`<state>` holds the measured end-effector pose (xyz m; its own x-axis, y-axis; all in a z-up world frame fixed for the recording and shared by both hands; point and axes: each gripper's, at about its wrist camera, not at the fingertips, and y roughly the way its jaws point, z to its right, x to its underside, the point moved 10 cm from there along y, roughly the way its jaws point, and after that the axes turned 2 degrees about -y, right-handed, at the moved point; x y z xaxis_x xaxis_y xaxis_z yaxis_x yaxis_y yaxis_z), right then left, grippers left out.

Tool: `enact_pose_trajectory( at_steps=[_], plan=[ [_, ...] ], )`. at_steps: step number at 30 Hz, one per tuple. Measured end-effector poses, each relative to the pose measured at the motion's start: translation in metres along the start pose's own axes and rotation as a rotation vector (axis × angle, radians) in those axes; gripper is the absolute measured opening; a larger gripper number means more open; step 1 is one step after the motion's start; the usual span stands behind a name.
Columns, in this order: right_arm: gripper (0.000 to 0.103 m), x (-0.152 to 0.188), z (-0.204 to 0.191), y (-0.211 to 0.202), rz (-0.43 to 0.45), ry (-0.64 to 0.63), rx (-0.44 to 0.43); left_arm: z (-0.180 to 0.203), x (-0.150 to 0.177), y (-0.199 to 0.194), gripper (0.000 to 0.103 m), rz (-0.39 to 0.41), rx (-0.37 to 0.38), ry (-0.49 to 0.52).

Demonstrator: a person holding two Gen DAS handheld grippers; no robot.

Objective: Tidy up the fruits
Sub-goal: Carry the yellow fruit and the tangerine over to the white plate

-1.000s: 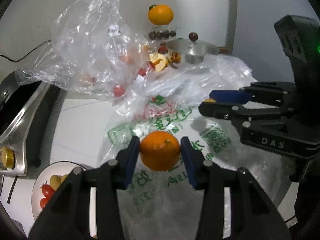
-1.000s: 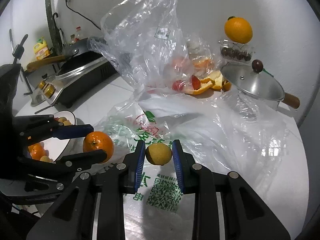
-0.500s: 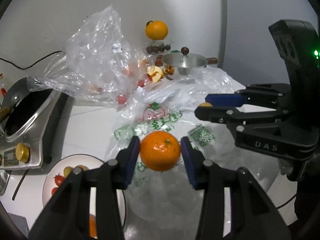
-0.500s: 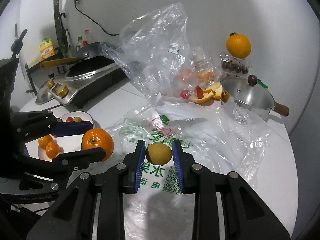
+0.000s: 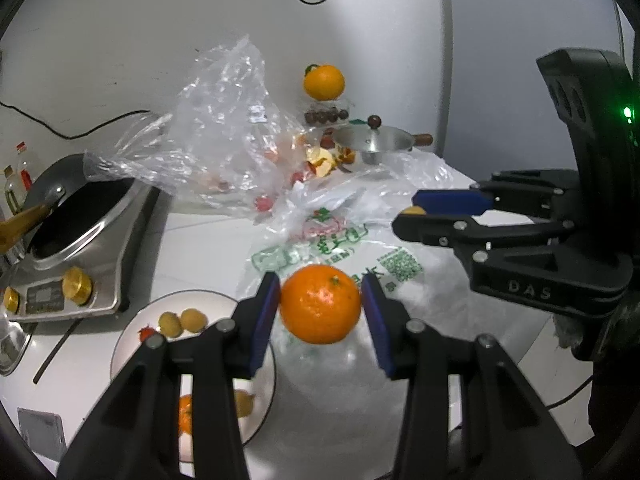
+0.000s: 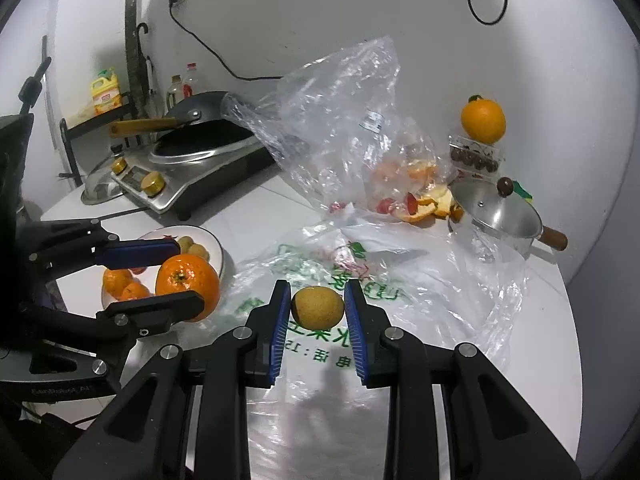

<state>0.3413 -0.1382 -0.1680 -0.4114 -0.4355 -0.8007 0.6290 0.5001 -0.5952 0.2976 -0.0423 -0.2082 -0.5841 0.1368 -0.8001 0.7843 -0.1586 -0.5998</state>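
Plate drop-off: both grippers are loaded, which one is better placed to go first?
Left, probably. The left gripper, shut on the mandarin, sits right beside the plate. The right gripper, shut on the small yellow fruit, hangs over the printed plastic bag, with the left gripper between it and the plate.

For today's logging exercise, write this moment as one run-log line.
left gripper: shut on orange | right gripper: shut on yellow fruit | both above plastic bag | plate: holds fruit
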Motion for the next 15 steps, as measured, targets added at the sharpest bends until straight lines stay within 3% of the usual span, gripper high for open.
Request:
enact_pose_trajectory(
  at_steps=[9, 15],
  plan=[
    [0.030, -0.009, -0.028, -0.005, 0.005, -0.041, -0.002, -0.016, 0.002, -0.025, 0.038, 0.047, -0.020, -0.013],
    [0.030, -0.006, -0.042, 0.004, -0.010, -0.048, -0.009, -0.033, 0.023, -0.010, 0.037, -0.003, -0.023, -0.066]
  ],
)
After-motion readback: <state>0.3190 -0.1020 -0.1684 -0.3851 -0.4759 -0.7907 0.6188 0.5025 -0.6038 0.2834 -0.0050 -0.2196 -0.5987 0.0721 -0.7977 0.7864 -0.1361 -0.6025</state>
